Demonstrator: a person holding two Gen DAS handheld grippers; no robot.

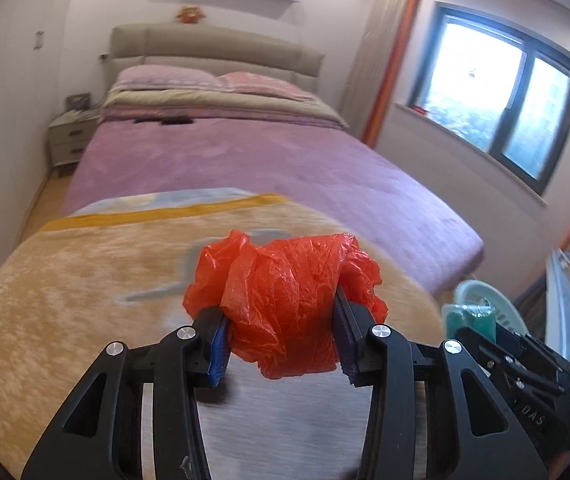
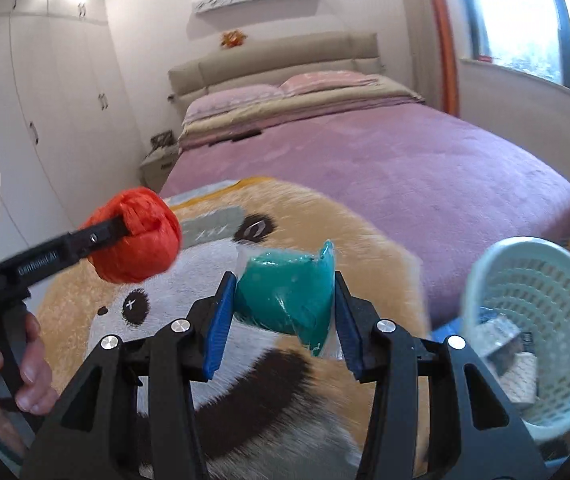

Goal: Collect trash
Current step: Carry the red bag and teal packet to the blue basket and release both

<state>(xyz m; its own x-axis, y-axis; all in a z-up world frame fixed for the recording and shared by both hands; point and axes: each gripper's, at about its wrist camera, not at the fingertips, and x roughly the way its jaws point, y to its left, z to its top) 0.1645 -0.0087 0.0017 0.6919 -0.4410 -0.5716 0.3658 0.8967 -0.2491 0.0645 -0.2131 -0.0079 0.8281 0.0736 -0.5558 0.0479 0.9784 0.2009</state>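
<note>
Gripping a crumpled red plastic bag between its blue pads, the left gripper sits at the centre bottom of its own view, above a plush orange blanket on the bed. Low in the right wrist view, the right gripper is clamped on a teal packet in clear wrap. At the right edge there, a pale green mesh basket already holds some scraps. A hand grips the left tool's handle at lower left
</note>
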